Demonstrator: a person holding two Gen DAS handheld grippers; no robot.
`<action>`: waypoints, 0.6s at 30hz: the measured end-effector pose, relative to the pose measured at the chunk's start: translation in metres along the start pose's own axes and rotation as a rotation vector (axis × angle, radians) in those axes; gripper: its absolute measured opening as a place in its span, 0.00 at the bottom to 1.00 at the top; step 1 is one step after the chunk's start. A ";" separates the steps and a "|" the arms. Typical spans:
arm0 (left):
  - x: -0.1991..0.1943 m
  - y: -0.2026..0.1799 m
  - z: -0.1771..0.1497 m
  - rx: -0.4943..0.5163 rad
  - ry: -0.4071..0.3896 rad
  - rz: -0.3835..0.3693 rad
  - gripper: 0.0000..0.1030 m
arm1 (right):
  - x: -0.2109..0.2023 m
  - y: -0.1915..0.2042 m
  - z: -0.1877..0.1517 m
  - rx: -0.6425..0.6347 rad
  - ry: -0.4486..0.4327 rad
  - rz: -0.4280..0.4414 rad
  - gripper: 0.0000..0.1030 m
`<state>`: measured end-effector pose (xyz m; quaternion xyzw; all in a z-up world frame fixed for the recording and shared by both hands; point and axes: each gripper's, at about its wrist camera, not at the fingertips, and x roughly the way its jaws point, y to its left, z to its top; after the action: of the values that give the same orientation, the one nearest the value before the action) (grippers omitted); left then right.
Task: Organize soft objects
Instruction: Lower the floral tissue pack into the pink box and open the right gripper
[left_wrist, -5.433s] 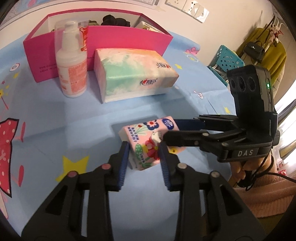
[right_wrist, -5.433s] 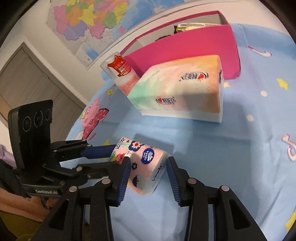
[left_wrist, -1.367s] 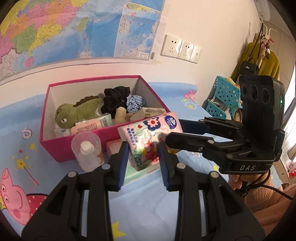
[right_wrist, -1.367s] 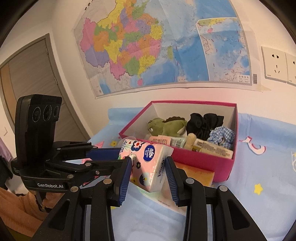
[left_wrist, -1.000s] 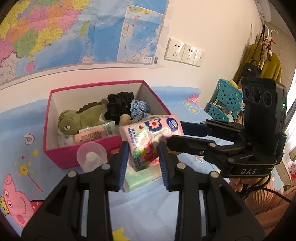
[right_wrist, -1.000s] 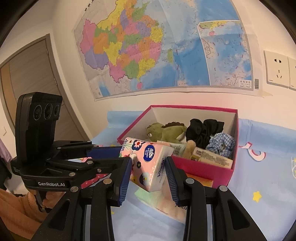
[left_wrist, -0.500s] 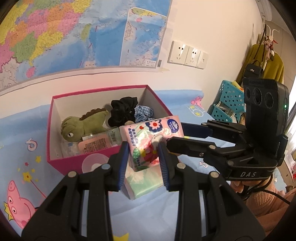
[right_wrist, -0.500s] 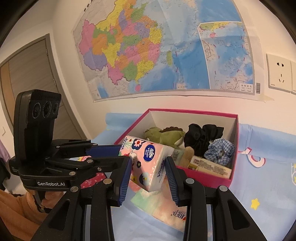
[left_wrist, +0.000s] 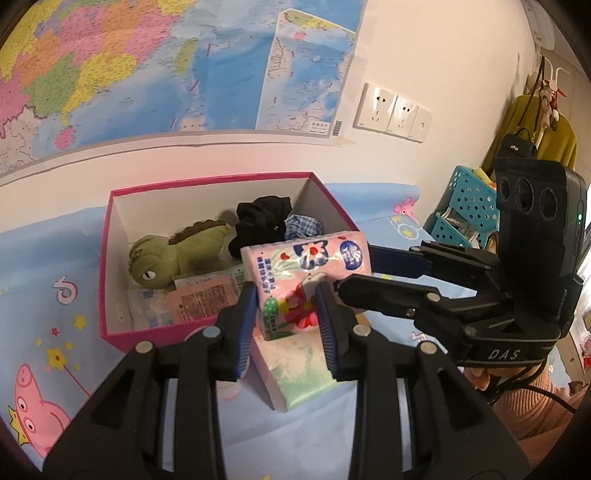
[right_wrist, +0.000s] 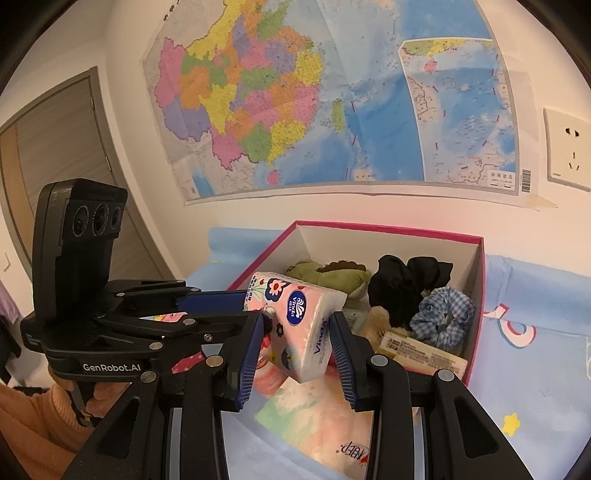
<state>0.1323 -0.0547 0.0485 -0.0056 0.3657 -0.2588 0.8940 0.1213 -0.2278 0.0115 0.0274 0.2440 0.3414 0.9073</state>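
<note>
Both grippers are shut on one pink floral tissue pack (left_wrist: 295, 280), held in the air above the near wall of the pink box (left_wrist: 118, 332). My left gripper (left_wrist: 286, 299) clamps its near end; my right gripper (right_wrist: 297, 336) clamps the other end of the pack (right_wrist: 303, 325). The right gripper (left_wrist: 354, 273) reaches in from the right in the left wrist view. Inside the box (right_wrist: 476, 314) lie a green plush dinosaur (left_wrist: 177, 251), a black scrunchie (left_wrist: 262, 221), a blue checked scrunchie (right_wrist: 443, 314) and flat packets (left_wrist: 199, 299).
A large pastel tissue pack (left_wrist: 299, 369) lies on the blue cartoon tablecloth (left_wrist: 44, 332) just in front of the box, below the held pack. A bottle cap (left_wrist: 231, 391) shows under my left finger. A map and sockets are on the wall; teal baskets (left_wrist: 465, 206) stand at right.
Both grippers lifted the small tissue pack off the tablecloth and carried it up and forward, from in front of the large pack to over the box's front wall.
</note>
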 end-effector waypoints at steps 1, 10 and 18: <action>0.001 0.001 0.001 0.000 -0.001 0.002 0.33 | 0.001 0.000 0.001 -0.001 0.001 -0.001 0.36; 0.006 0.004 0.008 0.000 0.001 0.014 0.33 | 0.008 -0.005 0.006 0.001 0.005 -0.007 0.36; 0.013 0.008 0.013 -0.004 0.009 0.022 0.33 | 0.016 -0.009 0.010 0.006 0.012 -0.015 0.36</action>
<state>0.1522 -0.0559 0.0482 -0.0020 0.3704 -0.2483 0.8951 0.1422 -0.2236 0.0116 0.0261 0.2506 0.3340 0.9083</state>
